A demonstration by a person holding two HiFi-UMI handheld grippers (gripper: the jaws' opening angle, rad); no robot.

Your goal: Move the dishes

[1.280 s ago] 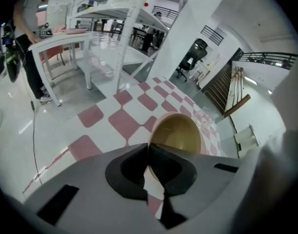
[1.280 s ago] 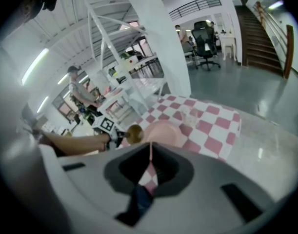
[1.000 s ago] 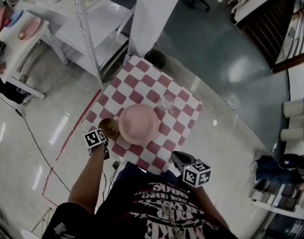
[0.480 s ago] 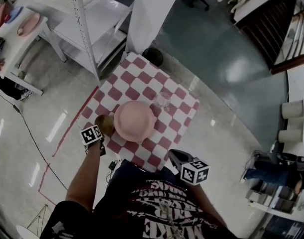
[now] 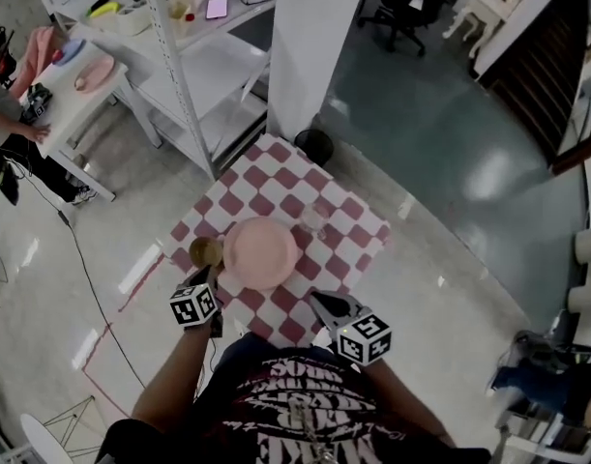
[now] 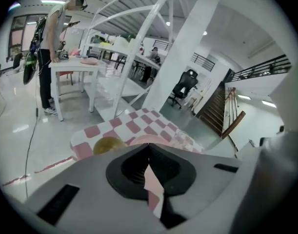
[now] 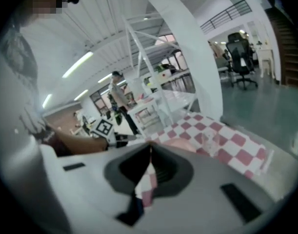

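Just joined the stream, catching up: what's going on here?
A person stands over a small table with a checked cloth, a hand-held gripper in each hand. The left hand-held gripper has just been closing with nothing between its jaws. The right hand-held gripper is shut and empty. A pink dish, a gold bowl and a clear glass sit on the cloth, none held.

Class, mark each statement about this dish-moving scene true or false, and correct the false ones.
1. The pink dish rests on the checked tablecloth. True.
2. The golden bowl is stacked on the pink dish. False: it stands beside the dish, on the cloth.
3. A clear glass stands on the cloth. True.
4. The right hand-held gripper grips the glass. False: its jaws are shut on nothing, away from the glass.
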